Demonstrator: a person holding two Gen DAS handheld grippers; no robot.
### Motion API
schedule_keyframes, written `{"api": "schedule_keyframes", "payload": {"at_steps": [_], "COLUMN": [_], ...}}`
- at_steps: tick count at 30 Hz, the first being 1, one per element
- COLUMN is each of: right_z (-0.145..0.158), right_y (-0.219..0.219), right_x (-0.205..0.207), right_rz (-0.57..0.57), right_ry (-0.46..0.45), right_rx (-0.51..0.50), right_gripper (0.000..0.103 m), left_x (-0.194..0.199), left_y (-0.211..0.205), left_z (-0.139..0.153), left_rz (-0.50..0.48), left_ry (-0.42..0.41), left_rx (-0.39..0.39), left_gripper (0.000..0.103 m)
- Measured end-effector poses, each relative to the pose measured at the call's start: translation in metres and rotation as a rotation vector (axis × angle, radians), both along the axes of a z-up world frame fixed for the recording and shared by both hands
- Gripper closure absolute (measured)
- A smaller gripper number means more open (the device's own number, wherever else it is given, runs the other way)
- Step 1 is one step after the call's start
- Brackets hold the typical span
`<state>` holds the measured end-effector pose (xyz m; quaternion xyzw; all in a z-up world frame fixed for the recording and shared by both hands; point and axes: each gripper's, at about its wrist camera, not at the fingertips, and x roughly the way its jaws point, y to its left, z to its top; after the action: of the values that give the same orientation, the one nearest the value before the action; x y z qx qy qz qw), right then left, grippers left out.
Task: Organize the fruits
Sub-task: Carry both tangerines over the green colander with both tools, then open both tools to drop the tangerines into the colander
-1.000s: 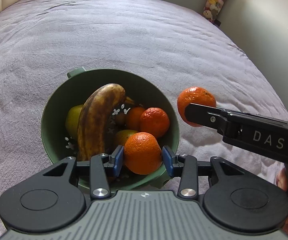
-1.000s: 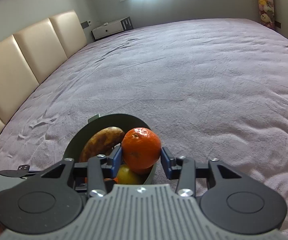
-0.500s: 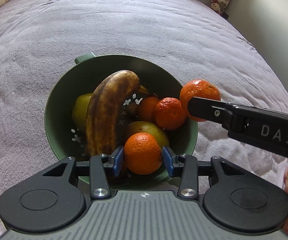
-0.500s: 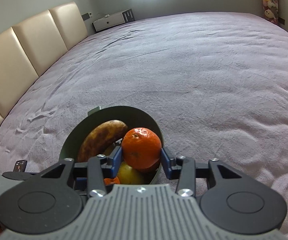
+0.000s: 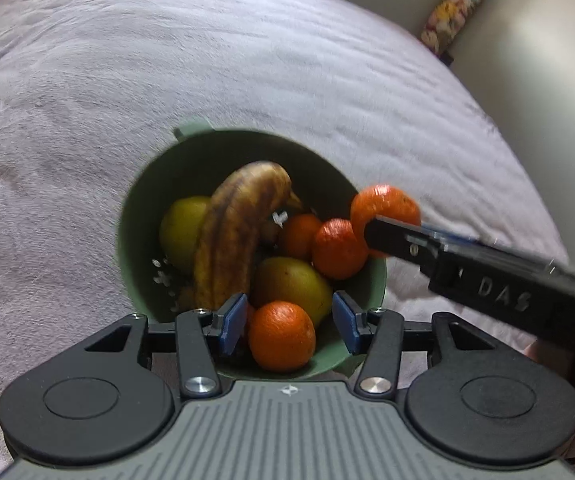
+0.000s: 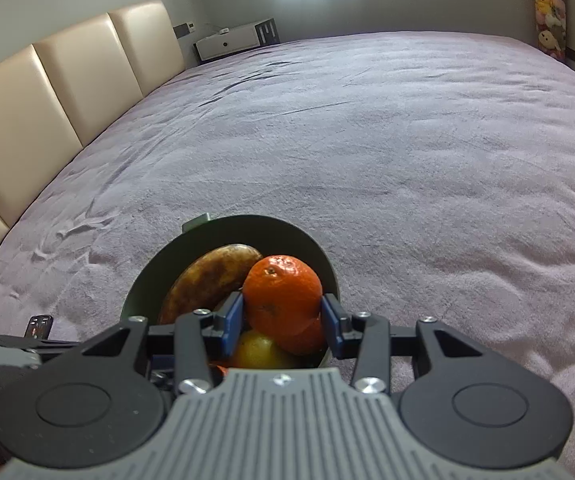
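A green bowl (image 5: 135, 216) on the bed holds a brown banana (image 5: 235, 236), yellow-green fruits (image 5: 181, 228) and mandarins (image 5: 337, 248). My left gripper (image 5: 285, 320) is open above the bowl's near side; a mandarin (image 5: 281, 336) sits between its blue pads without touching them and lies in the bowl. My right gripper (image 6: 283, 318) is shut on another mandarin (image 6: 281, 292) and holds it over the bowl's right rim (image 6: 327, 264). That mandarin also shows in the left wrist view (image 5: 385, 204).
The bowl stands on a wide lilac bedspread (image 6: 367, 140). A beige padded headboard (image 6: 47, 92) runs along the left. A white nightstand (image 6: 227, 44) and a hanging toy strip (image 6: 549, 8) are at the far wall.
My left gripper has opened and let go of its mandarin, which now lies in the bowl. My right gripper has carried its mandarin left, over the bowl's rim.
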<state>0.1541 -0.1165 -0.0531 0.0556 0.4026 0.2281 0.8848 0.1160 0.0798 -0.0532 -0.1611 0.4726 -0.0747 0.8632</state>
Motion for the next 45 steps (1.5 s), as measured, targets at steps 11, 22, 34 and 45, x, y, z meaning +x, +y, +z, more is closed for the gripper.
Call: {"api": "schedule_keyframes", "payload": {"at_steps": [11,22,34,45], "right_z": [-0.002,-0.029,-0.032,0.005], "right_y": [0.036,0.066,0.071,0.047], "right_x": [-0.004,-0.001,-0.001,-0.017], "right_rz": [0.130,0.205,0.210,0.111], "right_ry": [-0.076,-0.112,-0.138,-0.201], "right_rx": [-0.067,-0.247,-0.282,-0.220], "right_gripper": [0.063,0.063,0.060,0.030], "left_x": [-0.002,0.003,0.004,-0.012], "left_y": [0.042,0.046,0.041,0.026], "left_z": [0.011,0.003,0.006,0.035], "left_rz": [0.174,0.187,0.167,0.132], "left_ry": [-0.057,-0.046,-0.048,-0.145], "left_rx": [-0.038,-0.029,-0.013,0.034], "left_gripper": [0.044,0.045,0.045,0.037]}}
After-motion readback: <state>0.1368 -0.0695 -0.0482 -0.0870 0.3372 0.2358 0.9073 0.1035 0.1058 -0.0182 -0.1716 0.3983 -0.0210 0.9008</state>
